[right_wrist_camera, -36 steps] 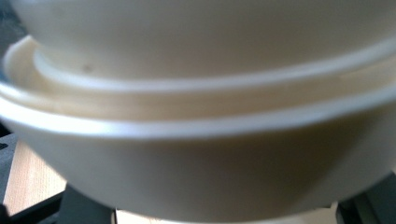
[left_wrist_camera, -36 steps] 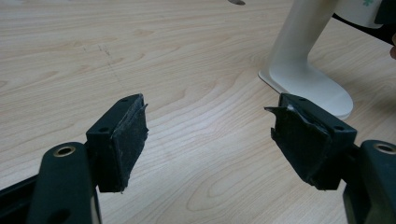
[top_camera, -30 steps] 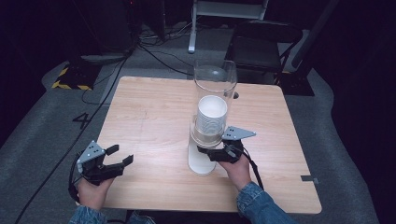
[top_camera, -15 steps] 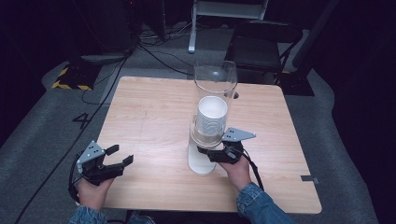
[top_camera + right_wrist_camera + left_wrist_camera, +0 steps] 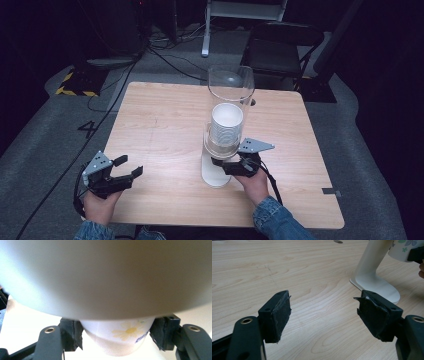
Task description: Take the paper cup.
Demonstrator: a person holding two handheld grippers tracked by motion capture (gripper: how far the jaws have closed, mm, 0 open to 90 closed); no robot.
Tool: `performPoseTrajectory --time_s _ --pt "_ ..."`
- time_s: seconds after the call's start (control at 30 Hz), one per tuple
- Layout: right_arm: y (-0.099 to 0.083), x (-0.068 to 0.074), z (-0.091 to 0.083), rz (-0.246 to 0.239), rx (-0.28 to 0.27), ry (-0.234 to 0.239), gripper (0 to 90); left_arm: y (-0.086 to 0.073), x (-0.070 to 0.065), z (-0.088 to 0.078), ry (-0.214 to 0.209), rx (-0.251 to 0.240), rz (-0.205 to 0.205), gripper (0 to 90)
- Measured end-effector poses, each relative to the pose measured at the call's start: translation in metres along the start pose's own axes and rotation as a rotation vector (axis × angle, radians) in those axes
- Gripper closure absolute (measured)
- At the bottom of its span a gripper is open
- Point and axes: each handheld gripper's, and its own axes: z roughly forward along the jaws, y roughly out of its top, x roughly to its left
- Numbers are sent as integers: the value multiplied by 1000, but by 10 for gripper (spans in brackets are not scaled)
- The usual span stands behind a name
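Observation:
A cup dispenser stands mid-table: a clear tube [image 5: 230, 92] holds a stack of white paper cups [image 5: 226, 125] above a white stand [image 5: 215, 175]. My right gripper [image 5: 232, 166] reaches in from the right under the tube. It is shut on the lowest paper cup [image 5: 125, 332], a flower-printed one that pokes out below the dispenser's grey underside [image 5: 105, 277]; the pads press on both sides of it. My left gripper [image 5: 129, 167] rests low at the table's near left, open, with bare wood between its jaws [image 5: 324, 315]. From there the stand [image 5: 374, 282] and the cup [image 5: 402, 250] are off to the right.
The wooden table [image 5: 160, 120] has a small hole [image 5: 338, 241] near its far edge. A dark chair [image 5: 280, 45] and a white frame [image 5: 240, 10] stand behind it. Cables run over the grey floor at the left [image 5: 115, 75].

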Motion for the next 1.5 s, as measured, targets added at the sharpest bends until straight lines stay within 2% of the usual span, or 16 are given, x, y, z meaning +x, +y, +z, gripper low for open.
performPoseTrajectory --time_s 0.2,0.27,0.3,0.4,0.5,0.87,0.93,1.2,1.5 --pt "-3 -1 1 21 14 14 364 0 0 0 -1 -3 5 261" --pt "-6 0 4 4 63 -12 367 0 0 0 1 -2 4 261" --pt "-11 -1 6 4 73 -10 366 1 0 0 0 -1 4 261" --pt "-13 -4 6 18 69 3 364 1 0 0 3 -4 6 261" --pt "-12 -2 5 -18 72 -13 363 0 1 0 3 -2 4 261" --pt "-14 -3 4 -17 86 -24 358 0 1 1 2 -2 0 261" --pt "-18 -5 4 -10 117 -22 354 0 1 1 3 -1 -4 261" --pt "-25 -4 4 -28 165 -34 351 2 2 3 -2 -3 0 261" --pt "-31 -3 -1 -23 188 -50 352 6 0 11 -17 0 8 261"
